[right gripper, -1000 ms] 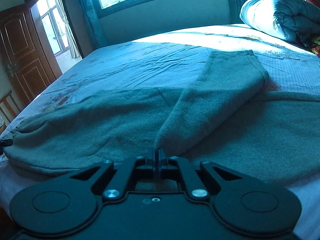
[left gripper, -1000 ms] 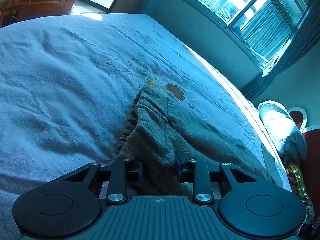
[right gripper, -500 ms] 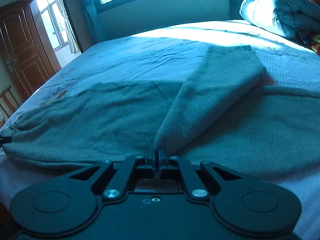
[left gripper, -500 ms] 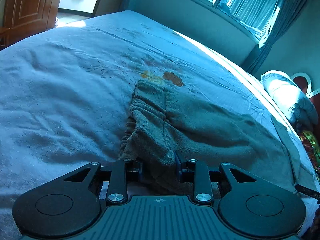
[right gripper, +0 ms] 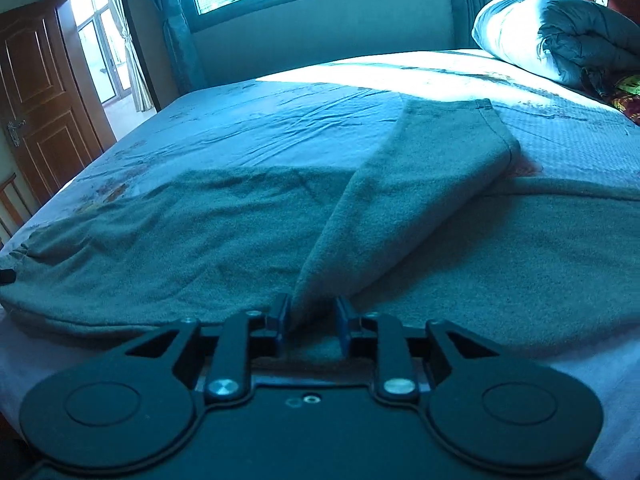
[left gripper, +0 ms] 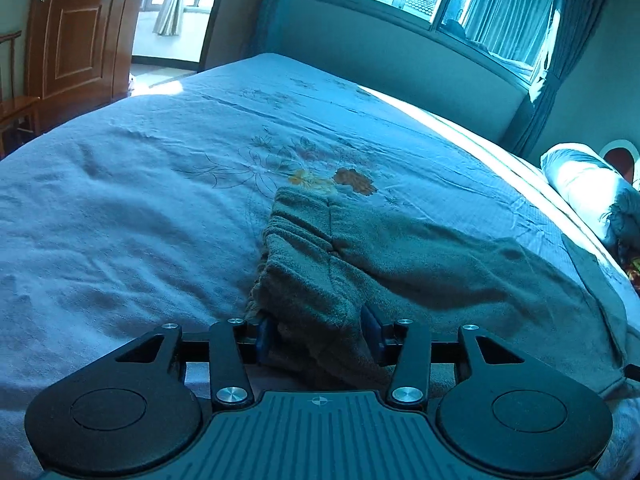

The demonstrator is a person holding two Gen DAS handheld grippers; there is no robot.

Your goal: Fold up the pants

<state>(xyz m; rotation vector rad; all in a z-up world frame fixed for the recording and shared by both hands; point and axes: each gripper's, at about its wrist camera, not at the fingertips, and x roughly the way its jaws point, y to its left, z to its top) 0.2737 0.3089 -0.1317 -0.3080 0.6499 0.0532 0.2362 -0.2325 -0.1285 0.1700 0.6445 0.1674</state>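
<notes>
As you lay the grey-green fleece pants flat along the bed's near edge for folding, left gripper and right gripper are opening, cloth between unclamped jaws.

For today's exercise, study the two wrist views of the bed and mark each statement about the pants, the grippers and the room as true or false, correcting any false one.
1. The pants lie on the bed. True.
2. One pant leg is folded diagonally across the rest of the garment. True.
3. The right gripper is clamped tight on the cloth. False: its jaws are opening, with a ridge of fabric between them.
4. The left gripper is at the gathered waistband end. True.
5. The wooden door is at the head of the bed beside the rolled quilt. False: it stands towards the opposite end of the room.
</notes>
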